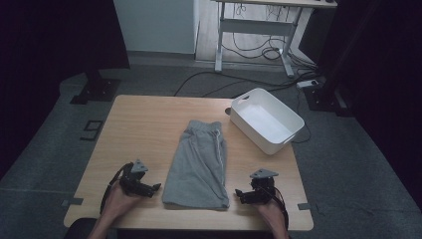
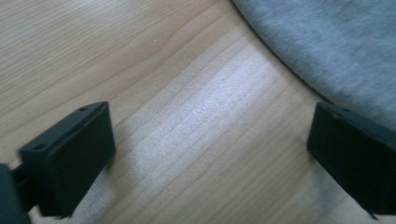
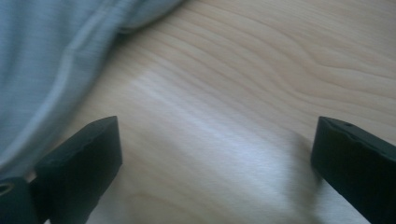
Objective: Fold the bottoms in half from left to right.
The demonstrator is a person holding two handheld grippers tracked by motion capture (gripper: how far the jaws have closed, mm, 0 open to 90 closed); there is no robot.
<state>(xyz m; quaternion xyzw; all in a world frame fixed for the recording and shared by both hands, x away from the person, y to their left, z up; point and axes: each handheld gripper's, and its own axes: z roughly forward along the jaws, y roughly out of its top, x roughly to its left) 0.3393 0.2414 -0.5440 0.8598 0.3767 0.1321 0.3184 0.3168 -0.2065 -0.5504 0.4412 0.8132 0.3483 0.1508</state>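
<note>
A pair of grey shorts, folded lengthwise into a narrow strip, lies flat near the middle of the table, its drawstring waistband at the far end and its hem toward the near edge

My left gripper is matte black and blocky, with a grey three-cornered plate on top and a dark cable looping back past the hand. My right gripper matches it: black body, grey triangular plate, black cable trailing along the wrist. Up close, each jaw ends in a flat rectangular black pad with small round holes near its edge.
</note>
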